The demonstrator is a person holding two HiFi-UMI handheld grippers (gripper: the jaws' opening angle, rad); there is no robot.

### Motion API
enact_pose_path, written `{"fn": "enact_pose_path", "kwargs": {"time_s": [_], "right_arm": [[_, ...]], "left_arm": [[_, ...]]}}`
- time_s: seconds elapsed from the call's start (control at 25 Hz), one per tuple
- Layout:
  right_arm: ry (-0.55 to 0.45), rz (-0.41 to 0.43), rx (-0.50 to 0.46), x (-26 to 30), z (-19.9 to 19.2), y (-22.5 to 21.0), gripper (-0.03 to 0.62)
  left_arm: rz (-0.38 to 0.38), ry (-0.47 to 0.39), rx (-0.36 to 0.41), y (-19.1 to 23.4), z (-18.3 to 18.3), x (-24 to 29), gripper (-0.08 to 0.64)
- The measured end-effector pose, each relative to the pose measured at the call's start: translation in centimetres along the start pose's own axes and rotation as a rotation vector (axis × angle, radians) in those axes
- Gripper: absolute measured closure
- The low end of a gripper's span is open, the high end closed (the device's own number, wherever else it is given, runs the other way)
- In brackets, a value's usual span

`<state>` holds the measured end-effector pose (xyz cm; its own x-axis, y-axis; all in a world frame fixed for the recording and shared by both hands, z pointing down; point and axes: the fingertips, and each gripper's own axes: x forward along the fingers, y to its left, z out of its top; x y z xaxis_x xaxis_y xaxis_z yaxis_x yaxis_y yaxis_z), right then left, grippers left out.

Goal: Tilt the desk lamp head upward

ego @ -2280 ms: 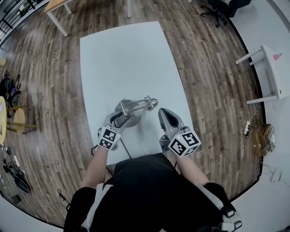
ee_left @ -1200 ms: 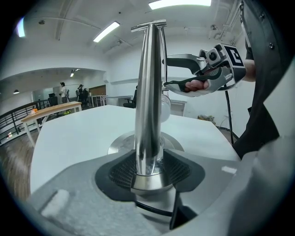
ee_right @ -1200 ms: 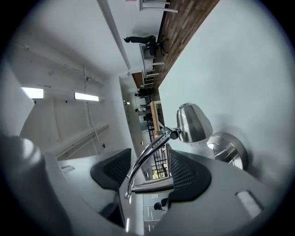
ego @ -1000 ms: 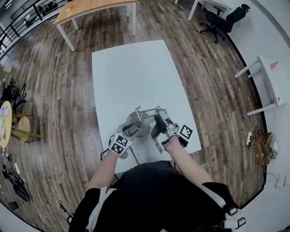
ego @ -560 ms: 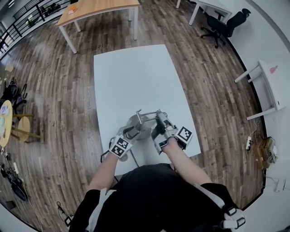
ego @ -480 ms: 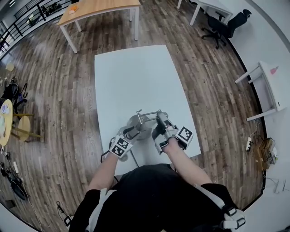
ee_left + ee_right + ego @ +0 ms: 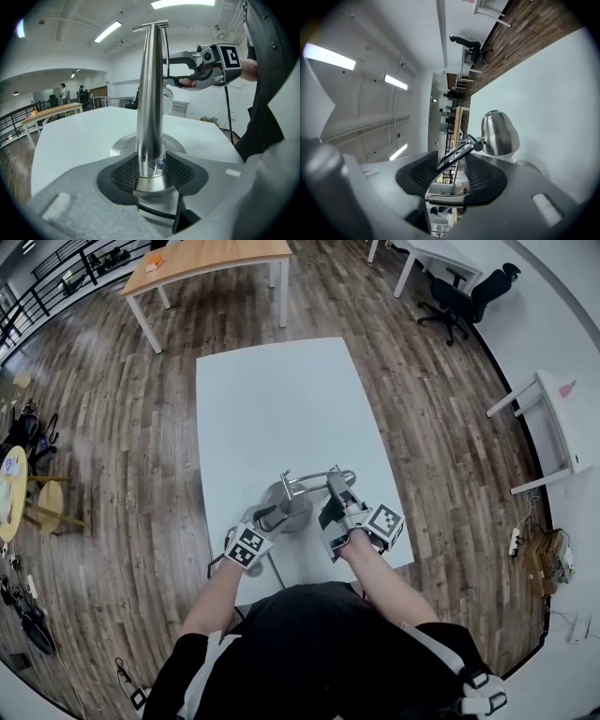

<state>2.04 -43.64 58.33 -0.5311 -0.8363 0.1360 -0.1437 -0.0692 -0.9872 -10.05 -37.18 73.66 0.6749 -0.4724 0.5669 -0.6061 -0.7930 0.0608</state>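
A brushed-metal desk lamp stands near the front of the white table point(image 7: 272, 399), on a round base point(image 7: 281, 495). My left gripper point(image 7: 266, 516) is shut on the lamp pole point(image 7: 151, 93) just above the base point(image 7: 123, 146). My right gripper point(image 7: 332, 493) sits at the thin lamp arm point(image 7: 309, 478). In the right gripper view the arm point(image 7: 454, 157) runs slantwise between the dark pads, with the bell-shaped lamp head point(image 7: 499, 133) just beyond. The right jaws have just been closing, and they rest on the arm. The left gripper view shows the right gripper point(image 7: 187, 70) high beside the pole.
The lamp's cable point(image 7: 273, 570) runs off the front table edge. A wooden table point(image 7: 206, 254) stands at the back, an office chair point(image 7: 459, 287) at the back right and a small white table point(image 7: 562, 399) on the right. Wood floor surrounds the table.
The right gripper came from the table's right side up to the lamp arm, rolled a little and narrowed its jaws onto it. The left gripper stayed on the pole.
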Motion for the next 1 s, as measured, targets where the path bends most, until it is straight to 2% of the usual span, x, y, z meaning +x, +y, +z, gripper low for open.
{"fn": "enact_pose_path", "kwargs": {"time_s": [0.4,0.56,0.76,1.0], "right_arm": [[-0.007,0.007,-0.276,-0.7,1.3,3.2,0.417],[0.002,0.08,-0.362,-0.2,1.1,5.3,0.42],[-0.002,0.098,-0.416,-0.1,0.9,6.7,0.425],[0.003,0.084,-0.632,-0.3,0.9,8.8,0.431]], "left_arm": [[-0.001,-0.014,-0.008,0.1,0.1,-0.1,0.371],[-0.001,-0.018,-0.014,0.3,0.1,-0.1,0.373],[-0.002,-0.012,-0.012,0.4,0.1,-0.1,0.373],[-0.001,-0.001,-0.003,0.4,0.1,-0.1,0.372]]}}
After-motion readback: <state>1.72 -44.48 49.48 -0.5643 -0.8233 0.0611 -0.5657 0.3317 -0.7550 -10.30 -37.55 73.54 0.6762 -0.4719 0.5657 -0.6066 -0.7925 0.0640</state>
